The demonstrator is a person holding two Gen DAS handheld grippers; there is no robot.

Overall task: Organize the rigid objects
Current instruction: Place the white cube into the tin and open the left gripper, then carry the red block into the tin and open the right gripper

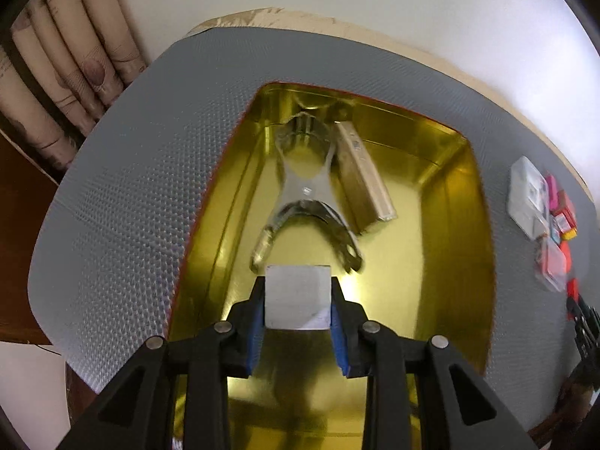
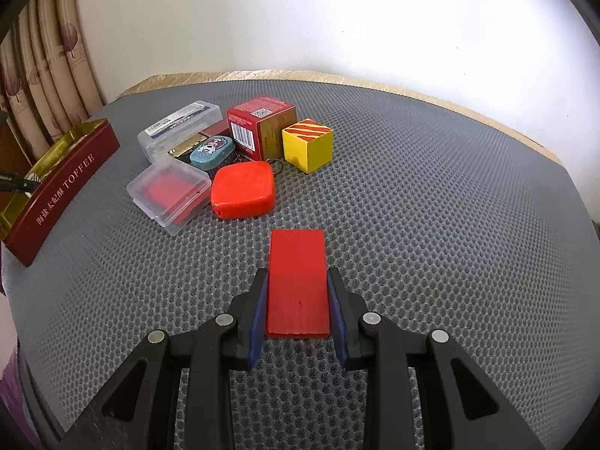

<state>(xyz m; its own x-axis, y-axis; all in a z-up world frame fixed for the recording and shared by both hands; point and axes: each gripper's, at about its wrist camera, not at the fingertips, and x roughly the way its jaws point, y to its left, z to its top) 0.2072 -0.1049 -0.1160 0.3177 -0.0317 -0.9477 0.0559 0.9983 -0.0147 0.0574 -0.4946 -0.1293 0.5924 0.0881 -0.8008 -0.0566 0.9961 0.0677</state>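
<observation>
Black fingers with blue pads fill the foreground of both wrist views. Left gripper: fingers closed on a pale grey block, held above the open gold-lined tin, not yet released. Already lying in the tin are a clear X-shaped piece and, touching its right side, a flat tan box. Right gripper: fingers closed on the sides of a flat red block; whether the block rests on the grey mat or is lifted just clear of it cannot be told.

Beyond the red block, a cluster waits on the bench: a rounded red case, a clear box with a red insert, a longer clear box, a small teal tin, a red carton and a yellow striped cube. A gold-edged item lies partly hidden among them. The tin's dark red outer wall, lettered TOFFEE, stands left of the cluster, near but apart.

Progress, as judged: early to middle. Two items are stowed, two are in hand, and at least six remain outside the tin. Its floor appears to have ample free room.
</observation>
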